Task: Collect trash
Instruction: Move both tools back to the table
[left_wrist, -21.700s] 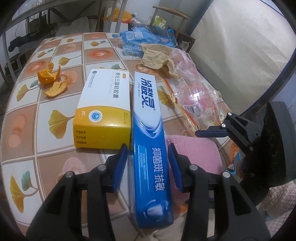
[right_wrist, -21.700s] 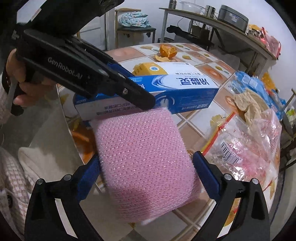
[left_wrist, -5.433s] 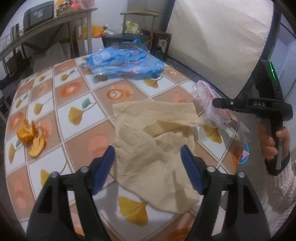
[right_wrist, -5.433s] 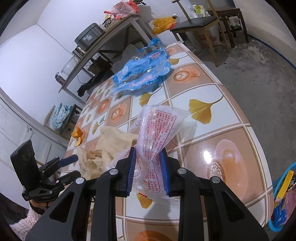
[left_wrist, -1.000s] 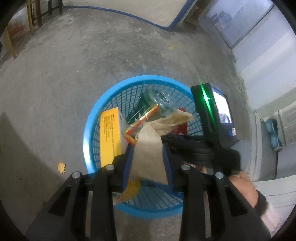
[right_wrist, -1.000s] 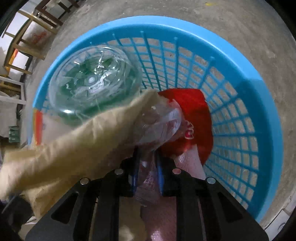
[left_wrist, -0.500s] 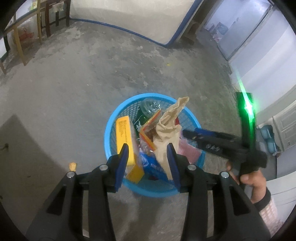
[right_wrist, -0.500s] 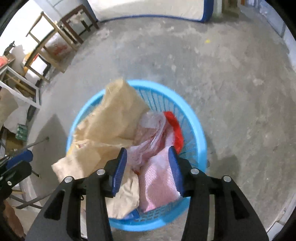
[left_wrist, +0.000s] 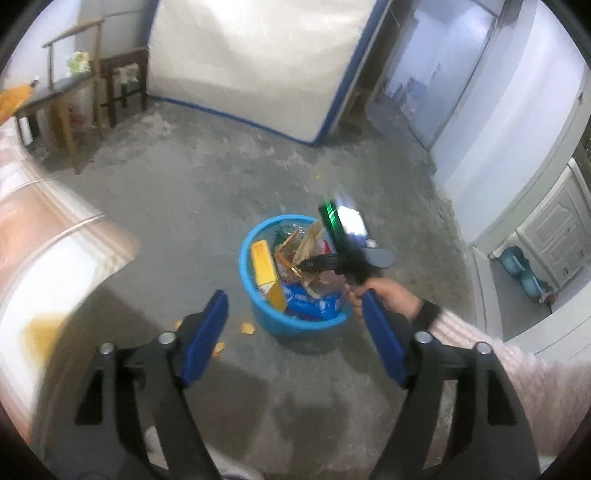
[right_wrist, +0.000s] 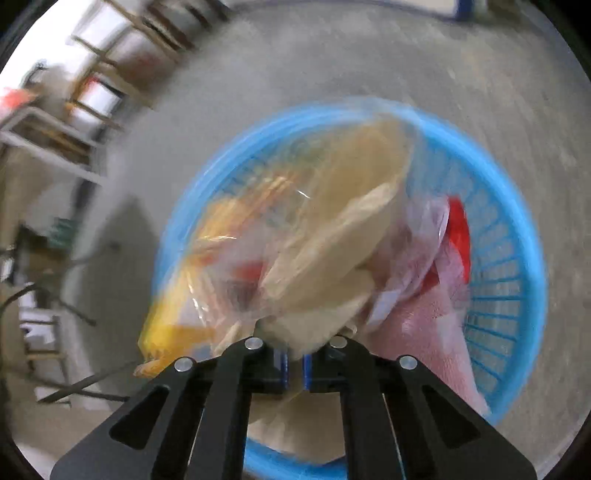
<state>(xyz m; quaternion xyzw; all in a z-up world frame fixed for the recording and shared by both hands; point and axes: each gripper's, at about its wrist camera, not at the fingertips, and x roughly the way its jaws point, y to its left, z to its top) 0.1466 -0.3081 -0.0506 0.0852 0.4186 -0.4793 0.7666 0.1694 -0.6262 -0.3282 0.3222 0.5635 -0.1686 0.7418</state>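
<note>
A bare grey concrete floor (left_wrist: 207, 192) holds a blue mesh basket (left_wrist: 255, 302) packed with trash: a yellow box (left_wrist: 263, 266), tan paper (right_wrist: 343, 236), pink wrap (right_wrist: 428, 317); motion blur leaves no print readable. The left gripper (left_wrist: 295, 332) has just been opening, nothing between its jaws. The right gripper (right_wrist: 293, 365) has just closed, pinching blurred tan paper over the basket
</note>
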